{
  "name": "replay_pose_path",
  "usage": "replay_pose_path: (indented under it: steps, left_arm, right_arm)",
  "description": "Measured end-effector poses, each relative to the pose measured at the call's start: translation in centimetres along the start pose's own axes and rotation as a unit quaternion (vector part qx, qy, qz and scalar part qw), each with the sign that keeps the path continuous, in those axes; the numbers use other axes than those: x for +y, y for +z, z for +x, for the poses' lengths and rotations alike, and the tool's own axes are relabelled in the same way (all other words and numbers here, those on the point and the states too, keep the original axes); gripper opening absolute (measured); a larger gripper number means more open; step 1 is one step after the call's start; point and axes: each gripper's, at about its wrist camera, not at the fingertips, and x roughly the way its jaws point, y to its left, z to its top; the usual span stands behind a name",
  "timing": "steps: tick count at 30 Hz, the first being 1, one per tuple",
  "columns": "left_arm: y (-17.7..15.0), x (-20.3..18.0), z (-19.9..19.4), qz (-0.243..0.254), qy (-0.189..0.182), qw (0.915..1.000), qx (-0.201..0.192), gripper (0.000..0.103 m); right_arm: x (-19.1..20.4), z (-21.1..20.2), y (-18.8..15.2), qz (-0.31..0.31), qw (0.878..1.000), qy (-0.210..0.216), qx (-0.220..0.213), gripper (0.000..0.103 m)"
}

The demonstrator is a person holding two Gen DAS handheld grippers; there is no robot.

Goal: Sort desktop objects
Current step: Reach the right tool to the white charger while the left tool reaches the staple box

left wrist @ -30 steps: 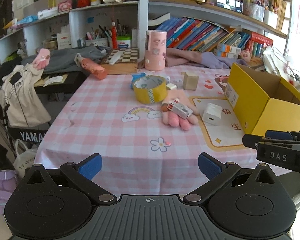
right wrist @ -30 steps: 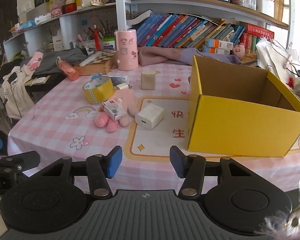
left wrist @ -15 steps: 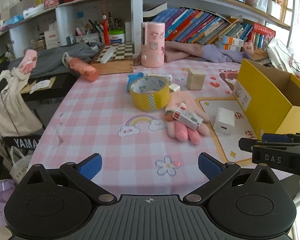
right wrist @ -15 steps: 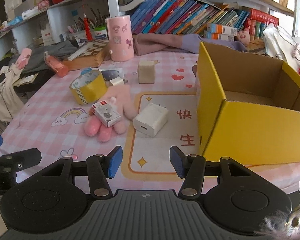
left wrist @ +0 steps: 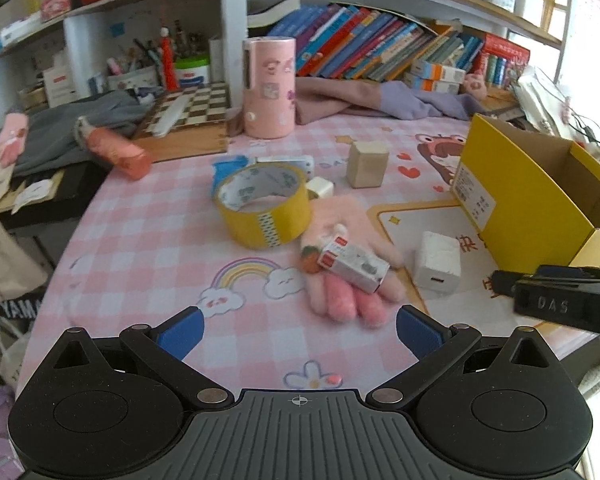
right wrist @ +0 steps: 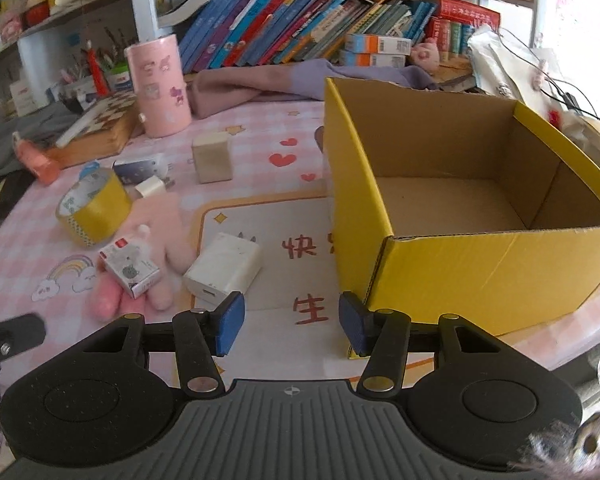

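A yellow tape roll, a pink glove with a small red-and-white box lying on it, a white charger and a beige cube lie on the pink checked tablecloth. An open, empty yellow cardboard box stands at the right. My left gripper is open and empty, just short of the glove. My right gripper is open and empty, near the charger and the box's front corner.
A pink cylinder, a chessboard, an orange-pink bottle, a small white plug and purple cloth lie at the back. Shelves of books stand behind. The table's near edge is close under both grippers.
Both grippers have moved forward over the table toward the objects, which look larger and closer. Both stayed open. Nothing on the table has moved.
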Motion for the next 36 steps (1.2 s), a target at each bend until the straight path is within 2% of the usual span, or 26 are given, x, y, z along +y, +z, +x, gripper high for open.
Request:
replay_pose_path:
  steps: [6,13,19,21,23,25,31,33,36]
  left_arm:
    - [0.3,0.6,0.7,0.0,0.009,0.9999,0.009,0.103]
    - [0.9,2.3,0.8,-0.004,0.03,0.9994,0.017,0.103]
    - [1.5,2.5,1.4,0.009,0.033,0.9992,0.022,0.103]
    - [1.7,2.4,1.5,0.011,0.033,0.9992,0.022,0.103]
    - [1.8,2.4,1.7,0.012,0.03,0.9993,0.022,0.103]
    - [1.9,2.4,2.0,0.014,0.024,0.9993,0.024,0.103]
    - [2.6,1.7,3.2,0.022,0.0,0.9995,0.023,0.103]
    - [2.8,1.3,3.3,0.027,-0.008,0.9994,0.019,0.103]
    - [3.0,0.7,3.5,0.036,-0.015,0.9991,0.015,0.103]
  right_arm:
    - [1.9,1.2,0.4,-0.038,0.999,0.031,0.007,0.055]
    - [4.0,3.5,1.6,-0.042,0.999,0.029,0.011,0.069]
    - [5.5,5.3,1.7,-0.052,0.998,0.02,0.024,0.07]
    - [5.5,5.4,1.9,-0.048,0.999,0.005,0.023,0.065]
    - [4.6,5.1,2.1,-0.025,0.999,-0.02,0.011,0.07]
    - [3.4,4.8,2.3,0.0,0.999,-0.045,0.004,0.067]
    - [0.3,3.8,1.9,0.042,0.993,-0.109,0.003,0.069]
    - [-0.1,3.5,1.7,0.045,0.993,-0.113,0.004,0.07]
    - [0.5,2.9,1.5,0.021,0.997,-0.073,0.001,0.07]
